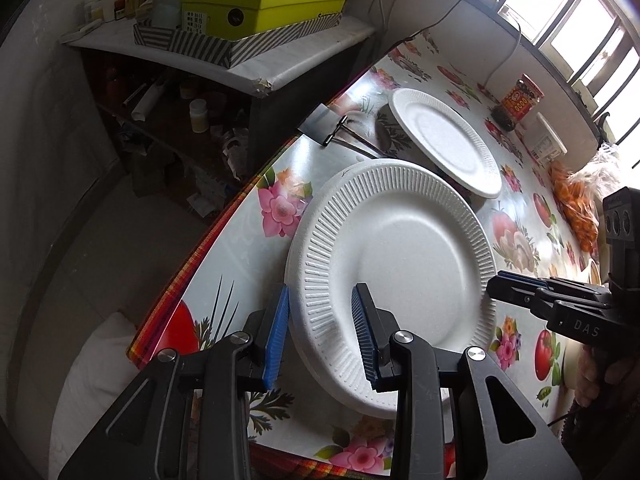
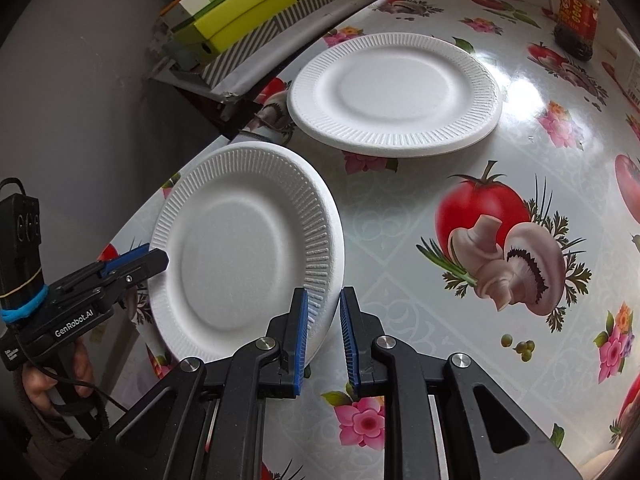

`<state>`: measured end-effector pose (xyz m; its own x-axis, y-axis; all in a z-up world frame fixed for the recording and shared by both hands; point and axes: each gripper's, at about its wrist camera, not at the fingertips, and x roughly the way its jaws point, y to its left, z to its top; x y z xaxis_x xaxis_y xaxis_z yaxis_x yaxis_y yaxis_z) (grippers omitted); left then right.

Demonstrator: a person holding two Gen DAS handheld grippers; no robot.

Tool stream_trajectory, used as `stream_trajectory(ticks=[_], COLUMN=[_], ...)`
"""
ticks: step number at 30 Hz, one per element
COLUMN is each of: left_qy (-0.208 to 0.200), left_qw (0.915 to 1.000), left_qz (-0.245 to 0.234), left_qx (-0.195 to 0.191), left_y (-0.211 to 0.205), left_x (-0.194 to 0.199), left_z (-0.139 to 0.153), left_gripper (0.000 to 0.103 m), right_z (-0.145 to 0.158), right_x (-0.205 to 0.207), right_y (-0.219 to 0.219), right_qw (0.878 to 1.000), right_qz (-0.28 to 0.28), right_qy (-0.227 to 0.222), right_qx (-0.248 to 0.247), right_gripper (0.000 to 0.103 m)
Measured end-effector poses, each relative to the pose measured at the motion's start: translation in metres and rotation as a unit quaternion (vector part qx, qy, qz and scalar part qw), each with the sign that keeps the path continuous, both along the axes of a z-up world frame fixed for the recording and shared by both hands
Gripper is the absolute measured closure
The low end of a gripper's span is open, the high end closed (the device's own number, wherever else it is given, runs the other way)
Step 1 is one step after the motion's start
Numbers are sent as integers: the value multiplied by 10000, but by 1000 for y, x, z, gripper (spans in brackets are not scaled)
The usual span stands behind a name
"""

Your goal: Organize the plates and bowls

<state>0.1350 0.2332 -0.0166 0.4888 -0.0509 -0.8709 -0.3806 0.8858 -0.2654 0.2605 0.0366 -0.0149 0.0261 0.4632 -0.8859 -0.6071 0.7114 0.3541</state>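
A white ribbed paper plate (image 1: 400, 272) is held tilted above the table edge; it also shows in the right wrist view (image 2: 244, 256). My left gripper (image 1: 320, 332) straddles its near rim, one blue pad outside and one over the plate; the jaws stand wide apart. My right gripper (image 2: 324, 336) has its jaws close around the plate's opposite rim, seen from the left wrist view (image 1: 516, 284). A second white plate (image 1: 444, 140) lies flat farther back on the table (image 2: 396, 88).
The table has a glossy flower and vegetable cloth (image 2: 400, 240). A dark sauce jar (image 2: 576, 16) stands at the back. A shelf with yellow-green boxes (image 1: 260, 4) is beside the table. A bag of orange snacks (image 1: 576, 200) lies at the right.
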Motion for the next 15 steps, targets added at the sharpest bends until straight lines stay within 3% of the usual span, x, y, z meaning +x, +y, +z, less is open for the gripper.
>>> stream_trajectory(ticks=[10,15], left_qy=[55,61], left_qw=[9999,9999], left_qz=[-74,-108], left_qx=[-51,-54], left_y=[2,3], left_x=[2,3], left_z=[-2,-3], left_gripper=[70,70], right_z=[1,3], right_x=[1,-1], right_y=[1,-1], right_qw=[10000,9999], right_qz=[-13,-29], right_qy=[-7,-166], right_qx=[27,-28], right_gripper=[85,72])
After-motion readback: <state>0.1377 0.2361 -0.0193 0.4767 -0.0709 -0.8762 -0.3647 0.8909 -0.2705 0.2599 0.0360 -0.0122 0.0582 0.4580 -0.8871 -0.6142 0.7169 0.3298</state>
